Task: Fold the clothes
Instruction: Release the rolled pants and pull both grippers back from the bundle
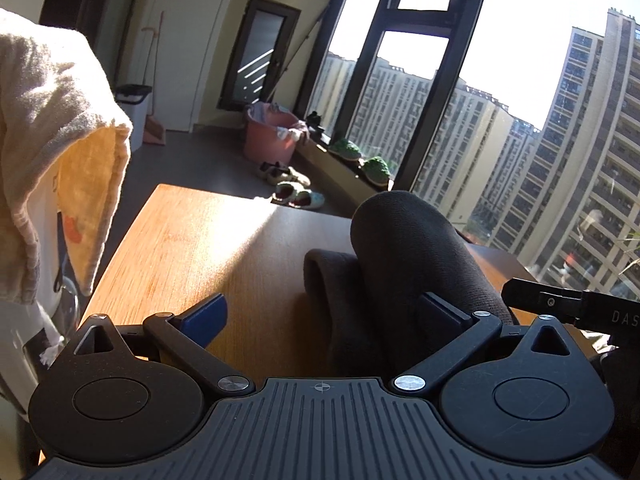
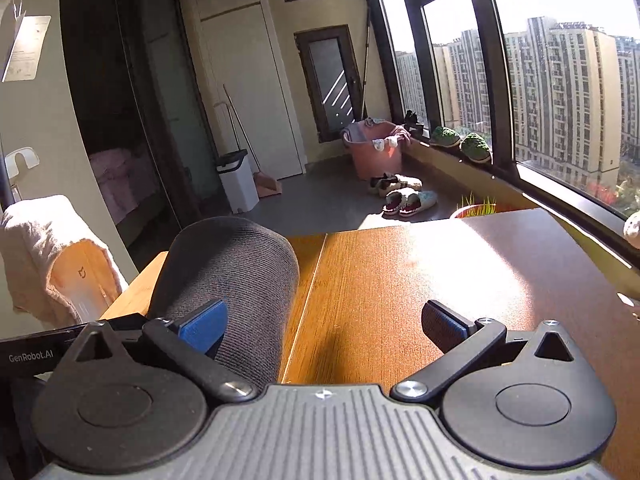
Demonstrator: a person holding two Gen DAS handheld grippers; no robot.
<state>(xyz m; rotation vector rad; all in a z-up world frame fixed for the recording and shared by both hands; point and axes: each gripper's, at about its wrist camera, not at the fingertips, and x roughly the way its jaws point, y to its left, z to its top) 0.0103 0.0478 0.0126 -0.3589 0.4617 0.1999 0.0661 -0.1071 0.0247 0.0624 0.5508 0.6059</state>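
The left gripper [image 1: 322,316] is seen with its blue-padded fingers spread wide above the wooden table [image 1: 208,240]. Nothing is clamped between them; the right-hand pad is pressed against, or possibly just tucked behind, a dark knitted garment [image 1: 416,256] that is raised in a rounded, rolled hump on the table, with a lower fold lying beside it.

The right gripper [image 2: 324,324] is likewise held wide open and empty over the bare, sunlit tabletop [image 2: 420,280], whose surface is smooth with a fine grain and a straight seam. The same dark garment [image 2: 240,276], ribbed and soft in texture, is met at this gripper's left finger. A pale, towel-like cloth [image 2: 44,240] is draped off the table's left side.
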